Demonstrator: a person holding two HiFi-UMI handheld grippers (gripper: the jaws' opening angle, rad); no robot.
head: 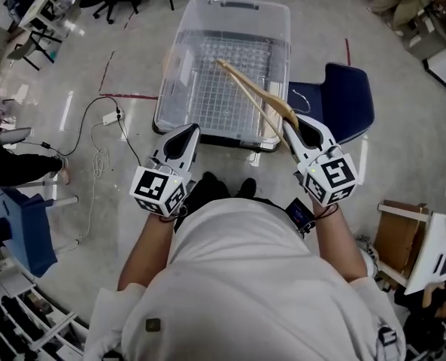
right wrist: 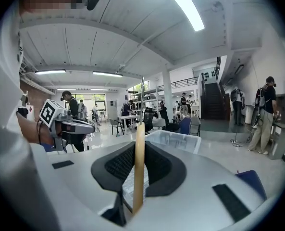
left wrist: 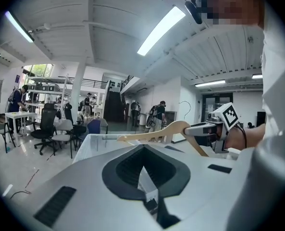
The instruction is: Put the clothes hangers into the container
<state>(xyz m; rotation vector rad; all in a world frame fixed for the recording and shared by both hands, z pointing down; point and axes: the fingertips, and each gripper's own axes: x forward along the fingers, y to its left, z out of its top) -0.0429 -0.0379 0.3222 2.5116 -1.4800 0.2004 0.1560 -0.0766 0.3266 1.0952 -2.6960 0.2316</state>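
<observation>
R gripper (right wrist: 139,147): jaws nearly closed and clamped on the wooden hanger (head: 247,89). In the right gripper view we see it edge-on betw. the dark pads, w/ a thin metal hook standing up above it. The left gripper view shows the grip is at the hanger's apex, by the hook. One arm runs out to the left and the other slopes down toward the near side.

L gripper (left wrist: 143,147): jaws together, nothing betw. them. In the head view it sits to the left of the R gripper, well apart from the hanger. Both tips are near the bin's near edge.

The clear plastic bin (head: 168,74) stands on the floor just beyond both grippers, top open, w/ a grid pattern showing at its bottom. The hanger's far arm reaches out over the opening on the bin's right half, its tip approx mid-bin. The near part stays at the R gripper, over the near-right corner. So the hanger is held above the bin, not lying in it. We can't tell whether any part touches a wall.

Further out, a blue chair (head: 350,92) stands just right of the bin. On the left of the floor is a power strip (head: 118,115) w/ a white cable trailing toward the near side, plus red tape lines. In the far bkgd of the gripper views we see office chairs, desks and several persons standing.
</observation>
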